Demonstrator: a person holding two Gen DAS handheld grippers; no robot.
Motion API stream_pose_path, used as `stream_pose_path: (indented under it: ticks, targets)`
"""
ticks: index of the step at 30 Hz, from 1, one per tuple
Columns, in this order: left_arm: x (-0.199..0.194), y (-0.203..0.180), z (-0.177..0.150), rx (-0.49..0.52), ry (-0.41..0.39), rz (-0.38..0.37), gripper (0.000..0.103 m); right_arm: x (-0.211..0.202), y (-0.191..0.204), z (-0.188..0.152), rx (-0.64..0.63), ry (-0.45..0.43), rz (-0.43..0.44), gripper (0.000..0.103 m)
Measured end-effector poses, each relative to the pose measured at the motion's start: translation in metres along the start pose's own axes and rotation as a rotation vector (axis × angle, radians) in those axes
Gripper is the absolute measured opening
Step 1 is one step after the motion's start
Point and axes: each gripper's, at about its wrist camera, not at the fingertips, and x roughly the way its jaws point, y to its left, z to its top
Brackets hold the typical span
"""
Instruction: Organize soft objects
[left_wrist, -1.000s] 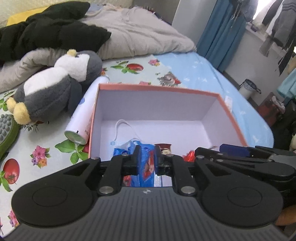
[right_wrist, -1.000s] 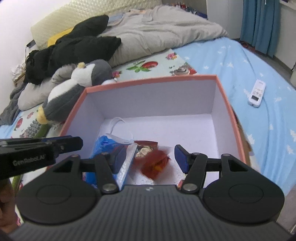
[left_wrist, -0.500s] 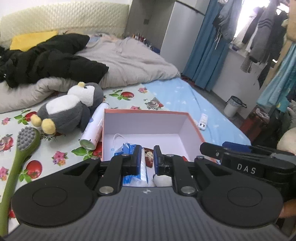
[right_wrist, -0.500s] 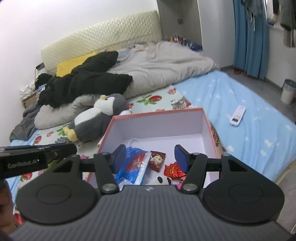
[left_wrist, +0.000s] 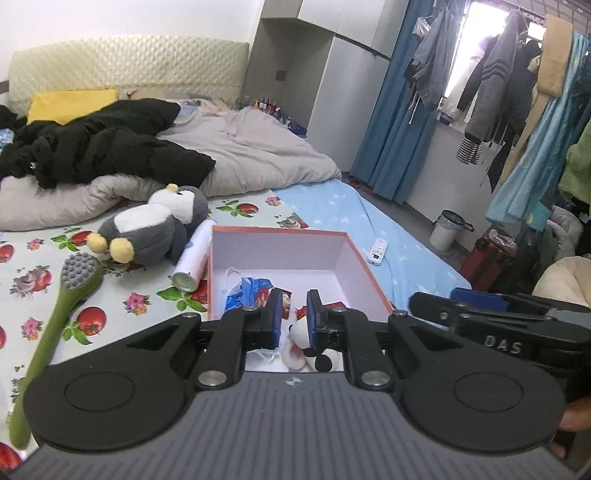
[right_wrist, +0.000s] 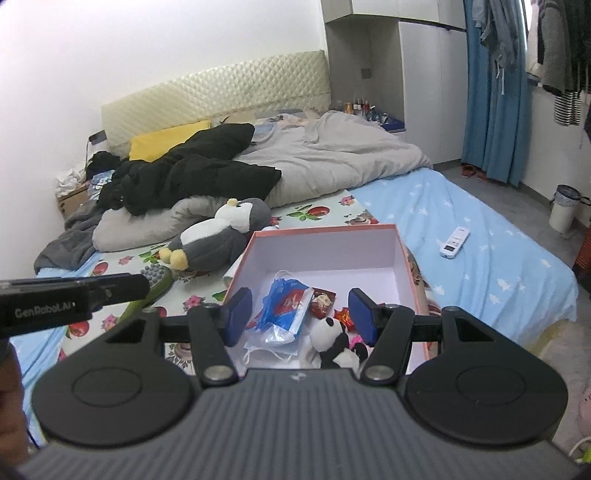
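Note:
An open pink-rimmed box (left_wrist: 369, 275) (right_wrist: 402, 254) sits on the bed. It holds a blue plastic packet (right_wrist: 286, 304), red snack wrappers (right_wrist: 323, 302) and a small panda plush (right_wrist: 332, 341) (left_wrist: 306, 338) at its near end. A grey-and-white penguin plush (left_wrist: 151, 230) (right_wrist: 218, 240) lies left of the box. My left gripper (left_wrist: 292, 315) hovers above the box's near edge, its jaws nearly closed with a narrow gap, holding nothing. My right gripper (right_wrist: 301, 314) is open and empty above the box.
A white spray can (left_wrist: 194, 260) lies between penguin and box. A green brush (left_wrist: 66, 295) lies at left. A remote (right_wrist: 454, 242) lies on the blue sheet at right. Black clothes (right_wrist: 192, 170) and a grey duvet (right_wrist: 332, 158) fill the bed's far end. A bin (right_wrist: 563, 208) stands on the floor.
Both grippers have pulled up and back from inside the box, so the whole bed and room now show. The panda plush has come into view at the box's near end.

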Motion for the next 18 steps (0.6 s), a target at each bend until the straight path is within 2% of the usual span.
stream_pose_path:
  ticks: [4,9,18]
  targets:
    - [-0.027,-0.005,-0.008,0.022,-0.029,0.028,0.016,-0.023,0.004,-0.006,-0.01,-0.021,-0.001,0.061]
    - [-0.05,-0.007,-0.021,0.013,-0.04,0.028,0.016,-0.042,0.005,-0.019,-0.012,-0.025,-0.009,0.061]
    - [-0.074,-0.009,-0.044,-0.005,-0.04,0.048,0.016,-0.049,0.011,-0.04,-0.008,-0.003,0.028,0.061]
